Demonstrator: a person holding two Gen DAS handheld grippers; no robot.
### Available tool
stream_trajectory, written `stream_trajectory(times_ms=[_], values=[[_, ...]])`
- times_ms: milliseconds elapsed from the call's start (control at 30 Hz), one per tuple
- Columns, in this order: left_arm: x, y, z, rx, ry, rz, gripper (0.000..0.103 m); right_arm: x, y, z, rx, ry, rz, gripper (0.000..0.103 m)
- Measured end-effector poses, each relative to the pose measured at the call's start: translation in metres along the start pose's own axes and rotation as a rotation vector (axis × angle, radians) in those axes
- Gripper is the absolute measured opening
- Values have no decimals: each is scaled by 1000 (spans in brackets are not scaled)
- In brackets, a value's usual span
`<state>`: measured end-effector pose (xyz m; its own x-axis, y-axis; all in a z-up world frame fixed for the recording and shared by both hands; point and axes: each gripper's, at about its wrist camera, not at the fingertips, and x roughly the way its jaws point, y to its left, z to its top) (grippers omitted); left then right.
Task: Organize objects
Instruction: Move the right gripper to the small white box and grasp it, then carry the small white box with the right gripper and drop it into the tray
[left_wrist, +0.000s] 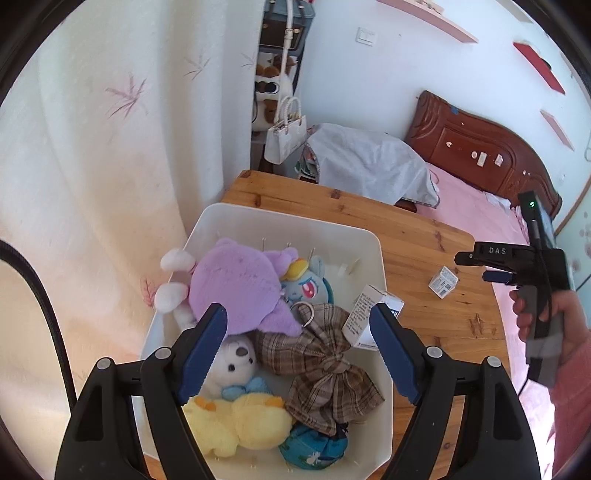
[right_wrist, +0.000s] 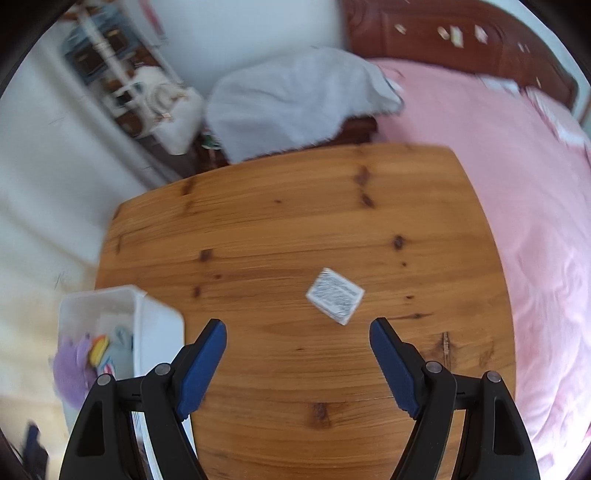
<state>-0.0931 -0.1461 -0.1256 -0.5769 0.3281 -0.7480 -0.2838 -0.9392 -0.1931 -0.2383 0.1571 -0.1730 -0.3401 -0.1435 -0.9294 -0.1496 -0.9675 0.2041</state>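
On a wooden table (right_wrist: 295, 229) beside a pink bed (right_wrist: 517, 184) sits a white plastic bin (left_wrist: 380, 266) filled with soft toys. Seen from the left wrist, the bin holds a purple plush (left_wrist: 236, 284) at the back, a blue pony plush (left_wrist: 308, 284) just beside it, a white bear plush (left_wrist: 234, 360) and a yellow duck plush (left_wrist: 236, 421) toward the front, a plaid fabric bow (left_wrist: 325, 365) in the middle, and a blue pouch (left_wrist: 314, 448) at the front corner. A white carton (left_wrist: 364, 317) leans inside the bin against its right wall. The left gripper (left_wrist: 298, 354) hangs above the bin with its blue fingers (left_wrist: 201, 354) spread wide, holding nothing.

A small white box (right_wrist: 335, 296) with printed text lies alone on the bare tabletop, well apart from the bin. The right gripper (right_wrist: 298, 365) hovers over the table near this box, its fingers also spread and empty; the box lies just ahead of them, not touched. From the left wrist, the person's right hand (left_wrist: 543, 317) is seen gripping that tool's handle.
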Motion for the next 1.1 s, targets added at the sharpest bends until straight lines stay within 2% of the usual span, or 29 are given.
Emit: stream_trajectory(times_ms=[133,300,533,700,867,1033,1100], values=[[-3,3,-7,9,19,23,82,22,-22,11,127,60,-7,81],[-5,7,-17,25,32,59,82,50,-43,17,261,129,29,81],[-5,18,-26,-20,36,70,82,61,-50,20,302,132,17,80],[-4,26,-29,-73,30,89,82,73,-48,23,287,159,9,80],[-8,32,-30,-146,16,62,82,79,-44,23,281,164,8,69],[-9,31,-30,-160,8,73,82,82,-40,24,275,165,0,51],[-10,32,-31,-161,12,72,82,82,-39,24,275,160,-1,47]])
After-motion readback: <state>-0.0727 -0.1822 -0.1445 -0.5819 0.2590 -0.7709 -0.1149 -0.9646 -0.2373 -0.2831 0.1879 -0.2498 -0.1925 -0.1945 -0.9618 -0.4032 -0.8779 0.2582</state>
